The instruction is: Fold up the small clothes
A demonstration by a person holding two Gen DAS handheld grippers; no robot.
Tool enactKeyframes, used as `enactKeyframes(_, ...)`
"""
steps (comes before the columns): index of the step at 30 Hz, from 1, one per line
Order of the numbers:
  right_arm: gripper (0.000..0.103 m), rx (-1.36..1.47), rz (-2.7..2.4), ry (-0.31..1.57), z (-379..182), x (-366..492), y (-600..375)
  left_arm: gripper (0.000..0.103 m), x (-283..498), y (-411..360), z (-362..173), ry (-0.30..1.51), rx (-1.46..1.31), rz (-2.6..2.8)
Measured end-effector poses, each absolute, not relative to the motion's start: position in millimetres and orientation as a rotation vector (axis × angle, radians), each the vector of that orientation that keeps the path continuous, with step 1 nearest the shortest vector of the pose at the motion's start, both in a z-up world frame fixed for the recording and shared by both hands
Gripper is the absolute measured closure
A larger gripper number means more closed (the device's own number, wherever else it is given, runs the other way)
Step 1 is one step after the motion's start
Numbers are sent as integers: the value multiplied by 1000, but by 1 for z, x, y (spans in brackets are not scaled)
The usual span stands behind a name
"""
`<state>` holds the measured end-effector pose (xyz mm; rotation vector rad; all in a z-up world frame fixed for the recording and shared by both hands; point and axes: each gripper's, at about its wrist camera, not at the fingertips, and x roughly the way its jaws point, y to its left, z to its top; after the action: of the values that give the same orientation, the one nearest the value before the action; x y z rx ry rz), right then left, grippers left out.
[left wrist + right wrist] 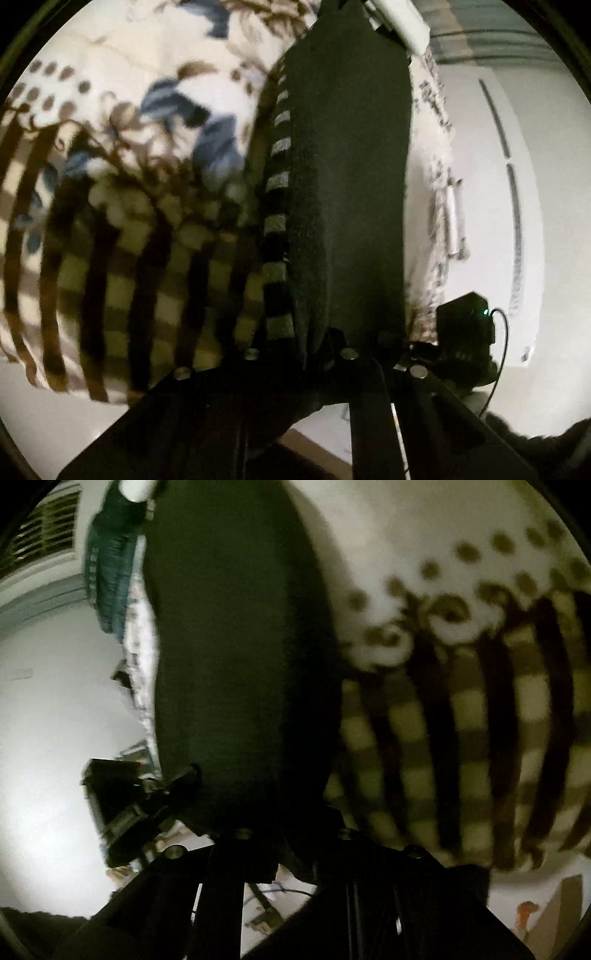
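A dark knitted garment (347,192) with a grey-and-black striped edge (279,221) hangs stretched in front of the left wrist camera. My left gripper (354,343) is shut on its lower end; the fingertips are hidden under the cloth. In the right wrist view the same dark garment (240,672) fills the middle. My right gripper (255,827) is shut on it, fingertips hidden by the cloth. The other gripper's body (465,332) shows at the lower right of the left view and the lower left of the right view (129,805). The garment is held above the bed.
A bedspread (122,177) with blue and brown flowers, dots and brown checks lies behind the garment, also in the right wrist view (480,709). A white wall and door (517,184) are at the right. A person in jeans (110,572) stands at the upper left.
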<state>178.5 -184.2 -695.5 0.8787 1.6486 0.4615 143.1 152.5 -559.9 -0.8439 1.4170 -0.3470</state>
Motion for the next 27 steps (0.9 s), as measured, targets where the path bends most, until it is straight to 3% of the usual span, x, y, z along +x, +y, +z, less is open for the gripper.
enactKeyframes(7, 90, 969, 555, 1502, -627, 199, -200, 95, 183, 139, -503, 1289, -959, -397)
enactKeyframes(13, 91, 992, 566, 1368, -576, 277, -225, 94, 276, 144, -461, 1118, -960, -435)
enactKeyframes(20, 91, 894, 458, 1256, -542, 436, -202, 94, 405, 155, -480, 1048, -964, -437)
enactKeyframes(27, 91, 857, 335, 1274, -575, 587, -170, 90, 526, 168, -520, 1090, -1015, -375)
